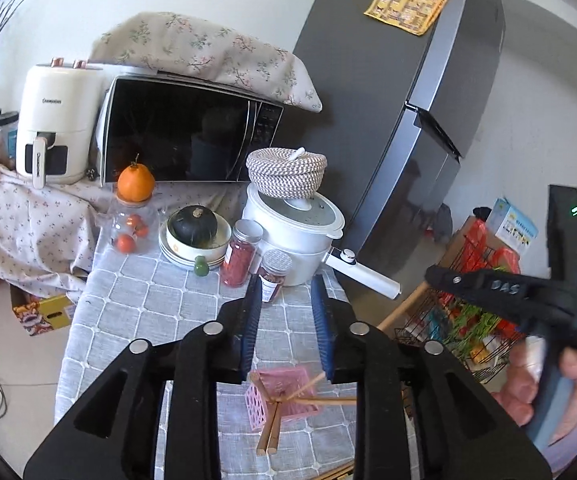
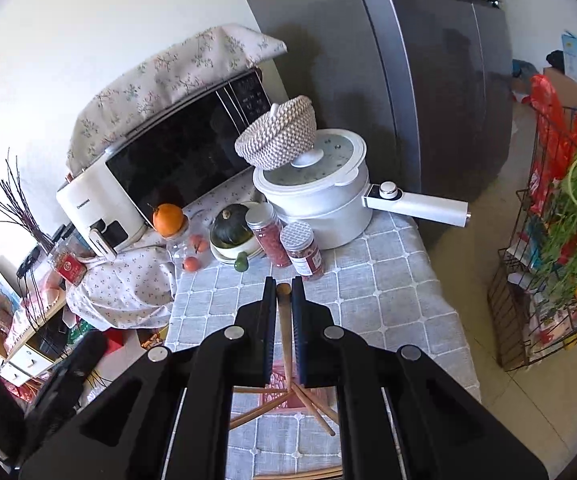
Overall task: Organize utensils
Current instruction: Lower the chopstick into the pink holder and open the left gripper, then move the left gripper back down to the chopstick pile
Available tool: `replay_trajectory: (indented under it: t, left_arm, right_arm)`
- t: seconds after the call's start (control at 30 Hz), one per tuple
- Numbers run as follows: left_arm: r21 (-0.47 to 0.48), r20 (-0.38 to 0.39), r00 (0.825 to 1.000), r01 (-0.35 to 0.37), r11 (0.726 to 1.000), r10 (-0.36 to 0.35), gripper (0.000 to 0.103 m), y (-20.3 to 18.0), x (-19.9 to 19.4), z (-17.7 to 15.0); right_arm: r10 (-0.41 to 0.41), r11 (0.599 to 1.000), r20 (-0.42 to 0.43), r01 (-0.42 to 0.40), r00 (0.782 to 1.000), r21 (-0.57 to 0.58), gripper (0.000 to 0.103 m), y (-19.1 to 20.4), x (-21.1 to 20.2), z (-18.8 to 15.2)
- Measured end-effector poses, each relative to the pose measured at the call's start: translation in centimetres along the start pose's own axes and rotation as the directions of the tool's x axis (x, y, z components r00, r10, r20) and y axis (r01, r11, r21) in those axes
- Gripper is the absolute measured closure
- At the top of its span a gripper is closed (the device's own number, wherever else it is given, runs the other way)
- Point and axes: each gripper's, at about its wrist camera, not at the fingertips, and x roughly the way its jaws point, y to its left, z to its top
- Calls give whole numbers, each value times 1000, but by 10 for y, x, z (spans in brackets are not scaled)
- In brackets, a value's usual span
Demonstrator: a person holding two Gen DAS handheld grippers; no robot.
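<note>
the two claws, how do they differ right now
The left claw is open, its blue pads wide apart with nothing between them; the right claw is nearly closed on a wooden utensil. The left is empty above the pink basket; the right holds its stick over the basket. Both are black, over the grey checked tablecloth.

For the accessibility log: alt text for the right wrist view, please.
The right tool is shut on a wooden utensil above a pink basket holding more wooden utensils, on a grey checked tablecloth. Jars, a white pot and a microwave stand behind.
</note>
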Motion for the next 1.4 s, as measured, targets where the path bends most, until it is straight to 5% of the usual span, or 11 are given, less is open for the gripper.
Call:
replay_trajectory:
  t: [0.23, 0.4, 0.6, 0.93, 1.2, 1.4]
  left_arm:
    - [-17, -53, 999, -9, 1000, 8, 77, 11, 17, -12]
    - [5, -52, 998, -29, 1000, 29, 77, 7, 16, -17]
    - [51, -16, 998, -59, 997, 60, 62, -11, -3, -25]
    - [88, -39, 983, -178, 980, 182, 37, -22, -24, -72]
    - [84, -109, 971, -203, 976, 211, 31, -16, -28, -109]
    - [77, -145, 959, -234, 969, 243, 14, -12, -25, -131]
  right_arm:
    - [3, 999, -23, -4, 1000, -43, 91, 10, 29, -10]
    - [-36, 994, 31, 39, 999, -103, 72, 17, 23, -26]
    - [-89, 981, 86, 102, 992, -165, 63, 22, -3, -57]
    - [-185, 968, 121, 202, 975, -148, 35, 4, -37, -114]
    - [-259, 950, 106, 273, 960, -152, 22, -9, -44, -160]
    - [-285, 946, 102, 297, 953, -129, 9, -20, -44, -184]
